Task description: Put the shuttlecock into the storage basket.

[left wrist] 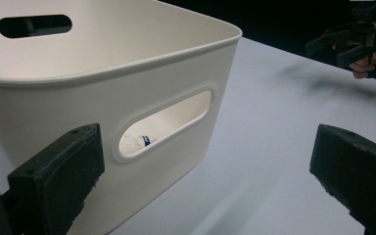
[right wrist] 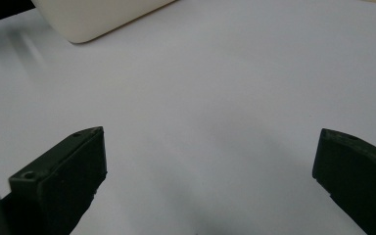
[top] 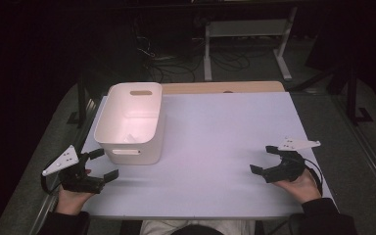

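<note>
A white plastic bin (top: 132, 122) with handle slots stands at the left of the white table (top: 225, 132). Through the near slot I see a small white item with a blue mark (left wrist: 140, 142) lying inside the bin (left wrist: 103, 63). My left gripper (top: 106, 163) rests just in front of the bin, open, with nothing between its jaws (left wrist: 208, 181). My right gripper (top: 261, 159) is at the right front of the table, open and empty, over bare surface (right wrist: 208, 181). A corner of the bin (right wrist: 93, 17) shows far off in the right gripper view. The right gripper (left wrist: 345, 46) also shows in the left gripper view.
A wooden strip (top: 220, 87) runs along the table's far edge. Behind it on the dark floor stand a white metal frame (top: 247, 34) and loose cables (top: 176, 63). A dark post (top: 81, 98) rises beside the table's left edge.
</note>
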A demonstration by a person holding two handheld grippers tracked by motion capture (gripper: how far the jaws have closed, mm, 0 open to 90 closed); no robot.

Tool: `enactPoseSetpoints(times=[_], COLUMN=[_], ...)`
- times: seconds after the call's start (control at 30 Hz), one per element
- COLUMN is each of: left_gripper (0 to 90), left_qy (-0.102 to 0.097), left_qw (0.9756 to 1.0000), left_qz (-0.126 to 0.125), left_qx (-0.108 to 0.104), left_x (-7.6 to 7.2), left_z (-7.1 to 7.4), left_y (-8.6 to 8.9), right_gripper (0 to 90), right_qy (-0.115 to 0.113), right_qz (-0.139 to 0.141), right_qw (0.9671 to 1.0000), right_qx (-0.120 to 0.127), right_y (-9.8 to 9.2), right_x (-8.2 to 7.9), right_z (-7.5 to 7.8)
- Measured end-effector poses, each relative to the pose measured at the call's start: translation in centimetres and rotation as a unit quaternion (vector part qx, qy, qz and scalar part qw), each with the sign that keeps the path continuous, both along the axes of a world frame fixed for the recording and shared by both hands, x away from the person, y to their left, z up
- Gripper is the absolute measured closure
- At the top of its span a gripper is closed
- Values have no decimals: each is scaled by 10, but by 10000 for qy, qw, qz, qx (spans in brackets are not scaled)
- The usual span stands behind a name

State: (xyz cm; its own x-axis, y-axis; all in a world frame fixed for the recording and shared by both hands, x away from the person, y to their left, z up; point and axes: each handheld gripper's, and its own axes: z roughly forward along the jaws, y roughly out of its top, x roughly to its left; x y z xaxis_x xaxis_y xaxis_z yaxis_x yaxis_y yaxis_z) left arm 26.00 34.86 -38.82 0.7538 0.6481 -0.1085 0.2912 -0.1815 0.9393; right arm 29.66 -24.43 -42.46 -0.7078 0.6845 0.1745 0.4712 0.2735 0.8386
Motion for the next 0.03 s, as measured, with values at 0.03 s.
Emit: enactPoseSetpoints(times=[0.03], left_gripper=[0], left_qy=[1], left_qw=[10000], left_qz=[-2], left_qx=[-4], left_x=[0], left_z=[0], left_y=[0], right_gripper=[0], right_qy=[-2], right_qz=[-15], right_qw=[10000], right_qx=[9], right_y=[-1], right_x=[0], right_z=[0])
